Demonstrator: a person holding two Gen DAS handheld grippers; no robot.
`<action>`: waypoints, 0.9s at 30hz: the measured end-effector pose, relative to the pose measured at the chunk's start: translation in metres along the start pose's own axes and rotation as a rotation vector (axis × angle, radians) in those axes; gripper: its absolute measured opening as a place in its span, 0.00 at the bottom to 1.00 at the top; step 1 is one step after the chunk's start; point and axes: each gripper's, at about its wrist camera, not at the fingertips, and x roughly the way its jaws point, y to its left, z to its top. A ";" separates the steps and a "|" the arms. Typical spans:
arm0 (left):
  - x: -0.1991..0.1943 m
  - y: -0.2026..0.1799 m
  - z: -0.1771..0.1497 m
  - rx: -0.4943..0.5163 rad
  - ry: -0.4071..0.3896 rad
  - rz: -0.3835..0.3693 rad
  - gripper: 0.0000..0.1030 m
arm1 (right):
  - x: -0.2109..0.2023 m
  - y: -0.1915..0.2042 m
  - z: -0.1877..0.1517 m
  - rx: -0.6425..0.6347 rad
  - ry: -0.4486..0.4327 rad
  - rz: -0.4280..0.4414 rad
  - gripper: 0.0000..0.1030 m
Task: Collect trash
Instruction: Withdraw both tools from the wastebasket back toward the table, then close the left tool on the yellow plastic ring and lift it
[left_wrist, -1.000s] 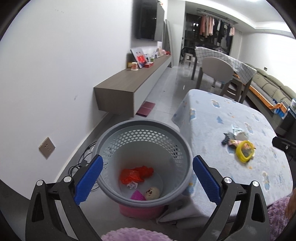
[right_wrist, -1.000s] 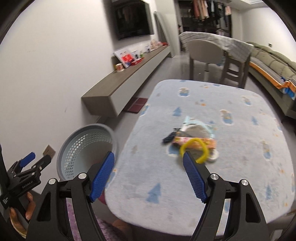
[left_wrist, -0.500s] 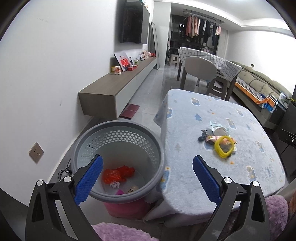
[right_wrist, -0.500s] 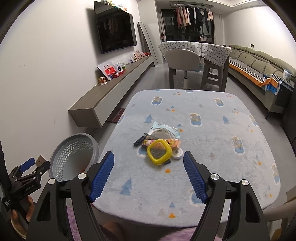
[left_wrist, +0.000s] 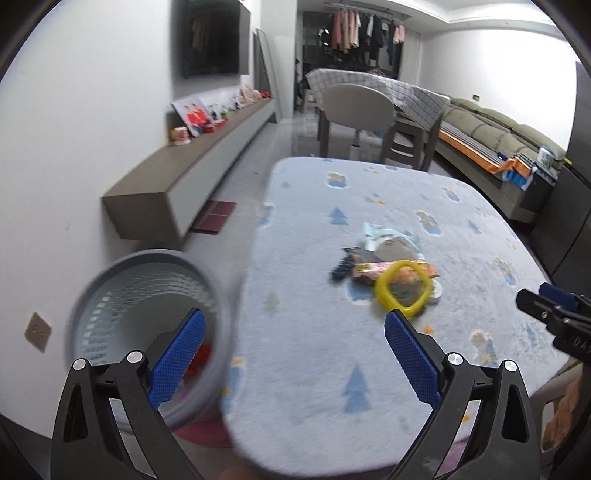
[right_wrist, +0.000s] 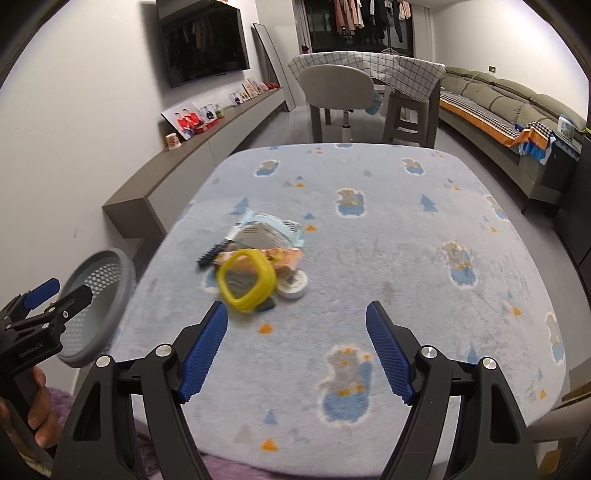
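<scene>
Yellow ring (right_wrist: 245, 285) lies on top of a small heap of trash near the middle of the table (right_wrist: 424, 258), touching an orange wrapper (right_wrist: 284, 258) behind it and a white disc (right_wrist: 293, 288) at its right. A black comb-like piece (right_wrist: 209, 254) sits at the heap's left, and a pale blue packet (right_wrist: 269, 230) at its far side.

Right wrist view: the heap is fairly sharp, ahead of and slightly left of the right gripper (right_wrist: 295, 350), whose blue pads stand wide apart with nothing between them, above bare cloth. The white disc shows clearly here. At the left edge, the left gripper (right_wrist: 55, 295) appears from the side, a hand (right_wrist: 40, 413) on its handle. The basket (right_wrist: 96, 306) shows only its rim and perforated wall; its contents are hidden.

Left wrist view: motion blur softens everything. The left gripper (left_wrist: 291, 354) is spread, empty, straddling the table's near left edge (left_wrist: 236, 332). The ring (left_wrist: 402, 288) lies just beyond its right pad. The basket (left_wrist: 147, 295) stands on the floor just beside the table, and this view looks into it: something red (left_wrist: 201, 360) lies at the bottom, partly behind the left pad. The right gripper's tip (left_wrist: 554, 310) enters at the right edge, too little of it to judge from here.

Both views show the wall shelf (right_wrist: 207, 155), television (right_wrist: 203, 40), chair (right_wrist: 336, 88) and sofa (right_wrist: 517, 107) beyond.
</scene>
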 end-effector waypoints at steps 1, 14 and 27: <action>0.009 -0.009 0.001 0.004 0.013 -0.013 0.93 | 0.003 -0.005 -0.001 0.005 0.002 -0.009 0.72; 0.101 -0.093 0.009 0.076 0.120 -0.077 0.93 | 0.049 -0.075 -0.023 0.107 0.039 -0.035 0.72; 0.146 -0.119 0.007 0.062 0.182 -0.067 0.93 | 0.069 -0.100 -0.036 0.167 0.077 0.017 0.72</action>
